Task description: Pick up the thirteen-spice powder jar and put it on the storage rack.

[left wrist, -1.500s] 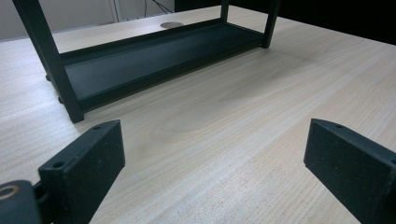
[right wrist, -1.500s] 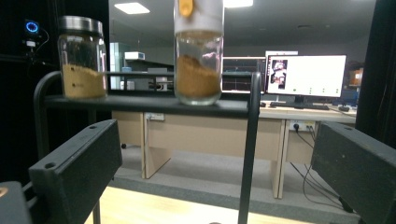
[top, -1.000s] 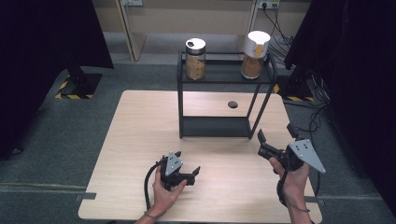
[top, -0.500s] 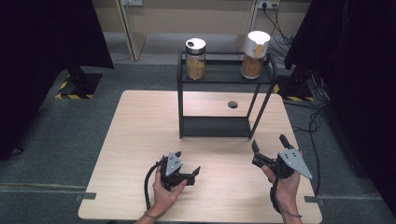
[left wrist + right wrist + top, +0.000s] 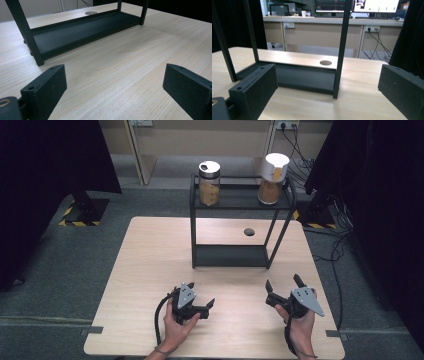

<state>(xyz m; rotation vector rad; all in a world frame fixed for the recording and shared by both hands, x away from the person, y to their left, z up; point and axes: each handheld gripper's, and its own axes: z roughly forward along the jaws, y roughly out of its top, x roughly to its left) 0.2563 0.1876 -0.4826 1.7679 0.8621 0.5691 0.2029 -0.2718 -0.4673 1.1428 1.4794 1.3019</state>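
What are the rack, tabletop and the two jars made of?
Rack: looks like matte black metal, thin square posts. Tabletop: pale wood-grain, likely laminate. Left jar and right jar: clear, glass or plastic, brownish contents showing; lids silvery and white.

High view overhead; gripper views low, sharing rack (image 5: 235, 255)

No readable text anywhere (screens too blurred).

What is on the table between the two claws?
Nothing: in the high view, only bare wooden table lies between the left claw and the right claw.
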